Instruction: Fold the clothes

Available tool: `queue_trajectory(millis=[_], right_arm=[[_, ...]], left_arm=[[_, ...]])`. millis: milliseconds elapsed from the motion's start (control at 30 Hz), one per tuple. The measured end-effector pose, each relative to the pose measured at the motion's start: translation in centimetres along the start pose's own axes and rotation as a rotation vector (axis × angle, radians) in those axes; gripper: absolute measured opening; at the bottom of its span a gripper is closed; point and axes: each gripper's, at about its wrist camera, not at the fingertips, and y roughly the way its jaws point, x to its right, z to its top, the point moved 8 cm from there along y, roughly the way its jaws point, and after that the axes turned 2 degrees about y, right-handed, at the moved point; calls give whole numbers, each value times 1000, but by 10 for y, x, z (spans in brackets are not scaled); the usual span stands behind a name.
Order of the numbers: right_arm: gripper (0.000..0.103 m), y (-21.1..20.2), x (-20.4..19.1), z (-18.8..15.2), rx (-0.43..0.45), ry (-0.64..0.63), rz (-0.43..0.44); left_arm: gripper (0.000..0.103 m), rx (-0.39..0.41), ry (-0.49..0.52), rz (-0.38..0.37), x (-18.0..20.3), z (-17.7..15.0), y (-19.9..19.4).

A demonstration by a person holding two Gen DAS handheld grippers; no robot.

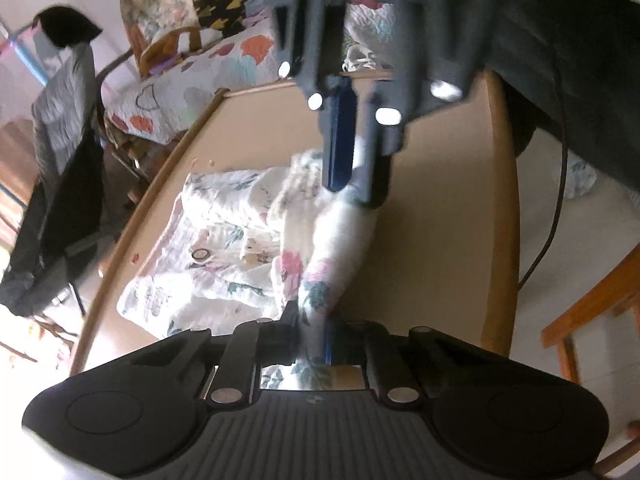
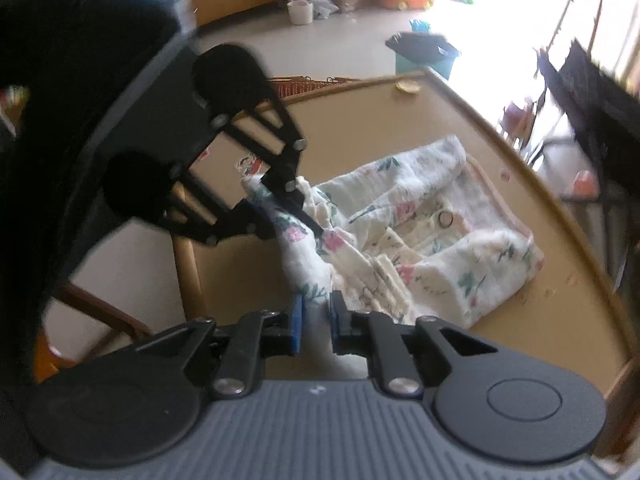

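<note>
As held, garment strip lengthwise between tools.

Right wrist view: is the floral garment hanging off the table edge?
No: the floral garment lies bunched on the table, inside its wooden rim.

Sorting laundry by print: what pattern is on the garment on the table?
White garment with pink flowers and green leaves, clearest in the right wrist view.
</note>
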Motion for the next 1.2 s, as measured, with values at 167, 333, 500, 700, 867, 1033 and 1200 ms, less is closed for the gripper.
queue_trajectory(millis=[167,333,500,700,867,1033,1200], right_arm=[[48,-3,-34,-6,38,-286,-166],[51,14,-48,-10,7,-338,-204],[45,35,-31,-11,-44,-338,-314],[13,36,-17,-11,-56,-195,-209],[12,20,-10,-12,-58,-51,-16],[12,10,-1,-14,-96,71,200],[15,6,6,-4,-157,15,227]], left_arm=[[12,4,-88,-42,-6,-1,-5],[12,-2,-155,-65,-10,0,-1],[12,-3,-165,-71,-13,-1,3],[12,-20,-174,-120,-13,-1,2],[12,-24,-177,-254,-4,1,-5],[12,-19,-202,-386,2,2,-10],[12,-16,-230,-417,-5,5,-5]])
